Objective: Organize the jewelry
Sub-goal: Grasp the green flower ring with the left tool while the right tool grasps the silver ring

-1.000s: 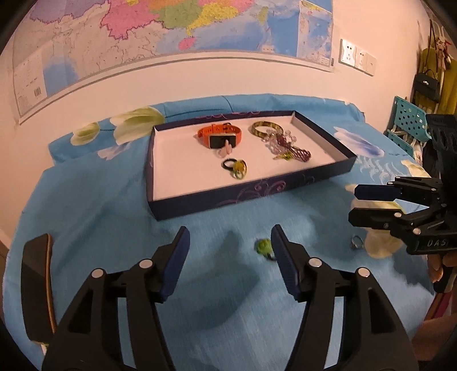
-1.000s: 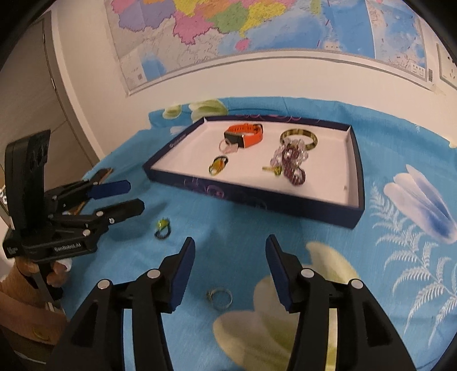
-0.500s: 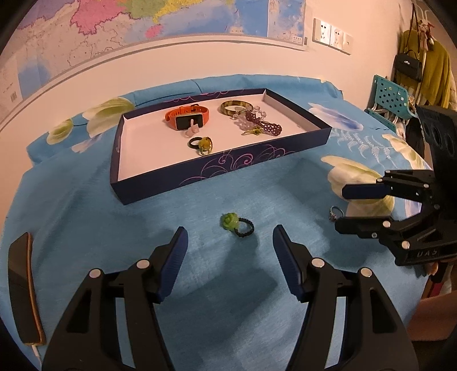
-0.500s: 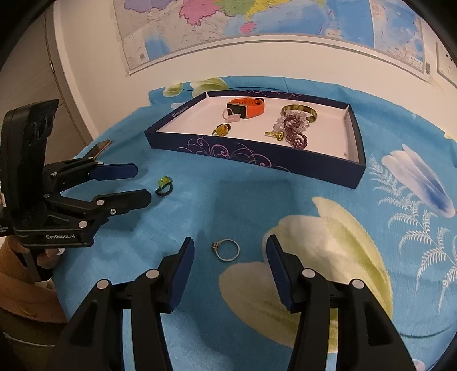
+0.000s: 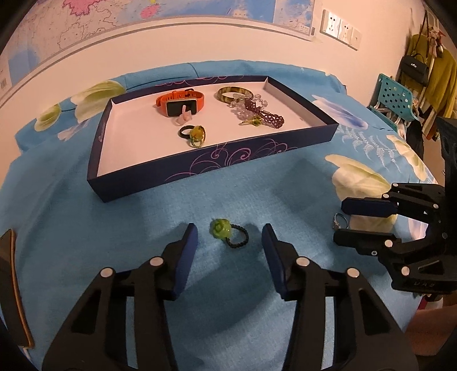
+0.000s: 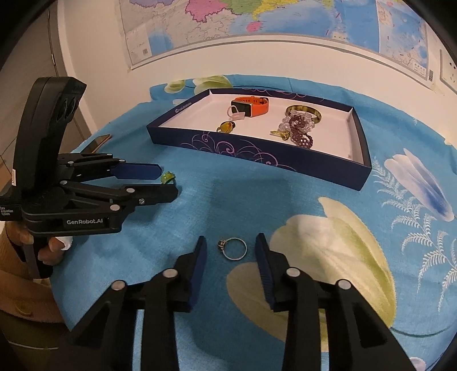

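Now my left gripper is low over the blue flowered cloth, and its jaws have just been closing; they stand about half open, with the green-flower ring lying on the cloth between the two blue pads, which do not touch it. My right gripper is in the same way: its jaws have just been closing too, they are partly open, and the thin silver ring lies flat on the cloth between the pads, apart from both of them. Neither gripper holds anything. From the right wrist view I see my left gripper at the left side, with fingers of a hand around its handle, and the green ring just beyond its tips. Farther away, near the wall, the dark blue tray with a white floor sits on the cloth. Inside it, far left, lies the orange watch; just near of it is a black ring with a yellow stone. To the right a brown-green bangle lies at the far side, touching a heap of clear and purple beads. At the near left edge of the cloth lies a dark phone. On the wall behind hangs a big map.
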`<state>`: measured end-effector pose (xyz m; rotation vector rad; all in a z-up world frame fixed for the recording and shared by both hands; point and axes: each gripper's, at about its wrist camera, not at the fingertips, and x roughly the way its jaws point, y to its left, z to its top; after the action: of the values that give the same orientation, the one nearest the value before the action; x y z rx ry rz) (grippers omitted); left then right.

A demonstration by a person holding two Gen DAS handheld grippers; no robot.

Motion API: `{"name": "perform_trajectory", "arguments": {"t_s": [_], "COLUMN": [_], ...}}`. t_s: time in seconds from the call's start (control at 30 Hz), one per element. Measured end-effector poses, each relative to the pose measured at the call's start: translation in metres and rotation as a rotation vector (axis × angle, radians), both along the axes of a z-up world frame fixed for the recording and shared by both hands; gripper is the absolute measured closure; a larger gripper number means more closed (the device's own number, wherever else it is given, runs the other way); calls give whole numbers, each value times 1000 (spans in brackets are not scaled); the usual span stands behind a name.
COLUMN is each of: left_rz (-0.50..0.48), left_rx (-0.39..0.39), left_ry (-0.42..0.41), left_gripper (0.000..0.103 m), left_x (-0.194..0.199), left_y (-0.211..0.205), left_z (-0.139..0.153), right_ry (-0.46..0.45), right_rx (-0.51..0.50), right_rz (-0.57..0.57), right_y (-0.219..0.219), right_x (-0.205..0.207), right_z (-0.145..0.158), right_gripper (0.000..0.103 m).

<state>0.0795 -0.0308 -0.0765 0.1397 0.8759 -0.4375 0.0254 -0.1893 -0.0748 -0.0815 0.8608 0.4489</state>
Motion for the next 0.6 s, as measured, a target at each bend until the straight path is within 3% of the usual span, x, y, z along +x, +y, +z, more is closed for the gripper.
{"name": "perform_trajectory", "arguments": {"t_s": [0.13,0.23,0.6], "left_rz": [17,24,30], "left_rx": [2,0,-20], "left_ry": [-1,-1,-3], "left_gripper": [70,78,82], "left_x": [2,2,-3], "left_y": [1,2,2], "left_z": [1,1,2], "right_ry": [-2,-1,-4], "right_rx": [-6,-1,34], "right_rz": [-8,-9,-21], "right_y": [0,-1,-7], "right_x": [1,2,3], "right_z": [-1,-1,3], "right_gripper": [81,83,84]}}
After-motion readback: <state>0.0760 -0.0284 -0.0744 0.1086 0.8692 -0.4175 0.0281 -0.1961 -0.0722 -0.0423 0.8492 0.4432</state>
